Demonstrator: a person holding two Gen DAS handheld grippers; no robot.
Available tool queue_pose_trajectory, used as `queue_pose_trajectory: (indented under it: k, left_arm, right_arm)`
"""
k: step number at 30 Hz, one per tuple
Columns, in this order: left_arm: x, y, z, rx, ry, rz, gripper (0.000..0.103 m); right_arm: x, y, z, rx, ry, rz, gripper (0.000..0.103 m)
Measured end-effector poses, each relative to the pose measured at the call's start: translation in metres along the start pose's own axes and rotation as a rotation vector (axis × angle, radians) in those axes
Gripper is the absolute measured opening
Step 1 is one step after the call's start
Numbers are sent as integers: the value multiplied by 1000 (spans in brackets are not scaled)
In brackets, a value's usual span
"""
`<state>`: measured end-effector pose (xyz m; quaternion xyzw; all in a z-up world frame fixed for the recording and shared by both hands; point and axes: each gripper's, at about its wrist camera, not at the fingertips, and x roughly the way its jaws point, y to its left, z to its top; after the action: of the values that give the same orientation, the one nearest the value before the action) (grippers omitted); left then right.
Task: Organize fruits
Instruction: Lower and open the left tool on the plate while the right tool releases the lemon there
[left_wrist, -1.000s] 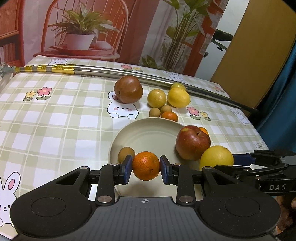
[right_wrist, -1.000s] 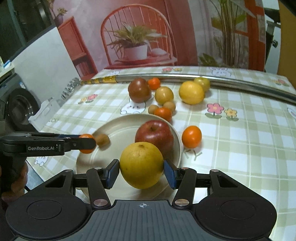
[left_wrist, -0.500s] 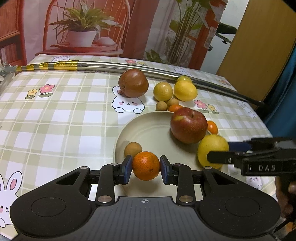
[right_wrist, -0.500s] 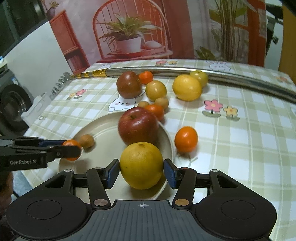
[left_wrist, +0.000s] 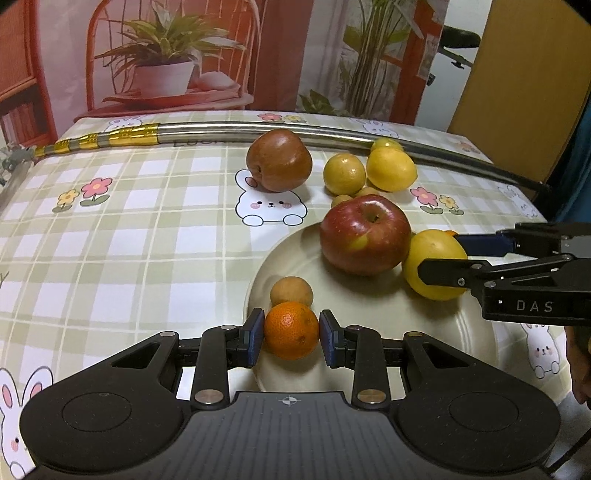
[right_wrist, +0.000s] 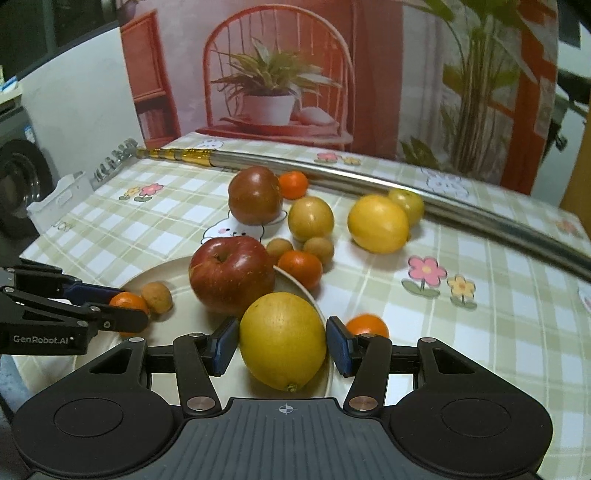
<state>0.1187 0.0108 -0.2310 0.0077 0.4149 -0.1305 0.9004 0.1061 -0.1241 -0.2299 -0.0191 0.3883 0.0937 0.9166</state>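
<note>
Both grippers are closing in over the plate (left_wrist: 476, 332) now, and the red apple (left_wrist: 365, 234) is looming larger in the middle of the left wrist view than it was a second ago, while the carried fruit is sitting just as it was between the pads. That suggests the two loads are on their final approach and release is the next call.

The left gripper (left_wrist: 291, 338) has its jaws pinched on a small tangerine (left_wrist: 291, 329), low centre of frame, hanging over the plate's near rim, just in front of a little tan round fruit (left_wrist: 291, 291). The right gripper (right_wrist: 282, 349) is clamping a big yellow citrus (right_wrist: 282, 350), bottom centre of its view, over the plate's right edge.

Textures now: the tangerine is looking pebbly and matte, the yellow citrus dimpled with a stem nub, the apple waxy and gleaming. The plate is a smooth, glossy cream dish, shallow. The tabletop (left_wrist: 129, 236) is wearing a checked, bunny-printed cloth, and a polished metal pole (right_wrist: 369, 181) is lying across the upper part of the frame, behind the fruit waiting loose.
</note>
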Motion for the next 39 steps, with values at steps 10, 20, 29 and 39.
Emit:
queue_pose_trajectory:
  k: [10, 20, 29, 39]
  left_arm:
    - [15, -3, 8, 24, -25, -10, 34]
    - [14, -6, 6, 50, -59, 19, 35]
    - [1, -3, 4, 17, -95, 12, 39]
    - [-20, -3, -6, -5, -149, 7, 44]
  right_arm:
    - [4, -2, 0, 0, -63, 18, 48]
    - [1, -4, -4, 28, -98, 38, 48]
    - [-10, -5, -5, 56, -126, 32, 48]
    - [-28, -21, -10, 117, -162, 7, 48]
